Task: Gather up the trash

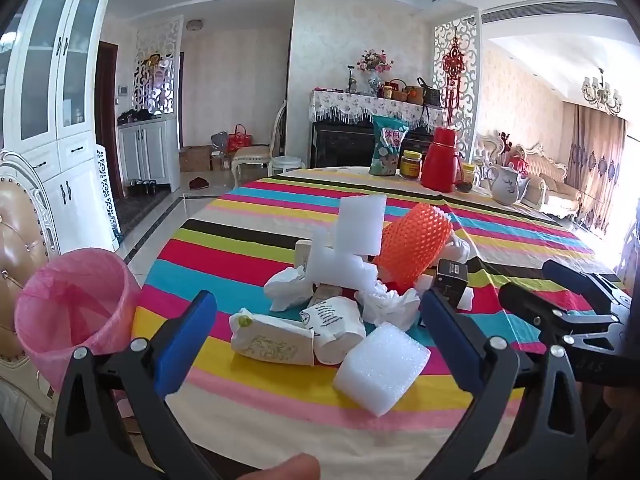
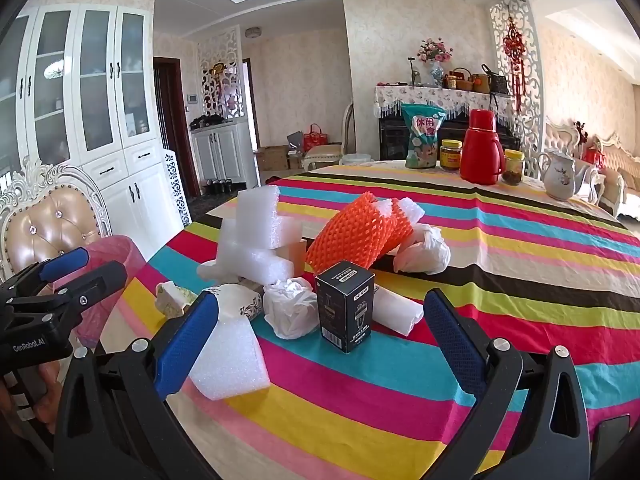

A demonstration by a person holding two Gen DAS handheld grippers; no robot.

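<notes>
A heap of trash lies on the striped tablecloth (image 1: 248, 392): white foam blocks (image 1: 382, 368) (image 2: 230, 354), orange foam netting (image 1: 412, 242) (image 2: 352, 234), crumpled tissues (image 1: 288, 286) (image 2: 290, 306), a paper cup (image 1: 340, 330), a patterned carton (image 1: 272, 342) and a black box (image 1: 452, 282) (image 2: 346, 306). A pink-lined bin (image 1: 74, 312) (image 2: 110, 280) stands at the table's left edge. My left gripper (image 1: 316, 346) is open and empty, just short of the heap. My right gripper (image 2: 320, 344) is open and empty, facing the black box.
At the table's far side stand a red thermos (image 1: 440, 160), jars (image 1: 411, 164), a green snack bag (image 1: 387, 146) and a white teapot (image 1: 508, 184). A padded chair (image 1: 20, 240) stands left of the bin. White cabinets (image 1: 52, 92) line the left wall.
</notes>
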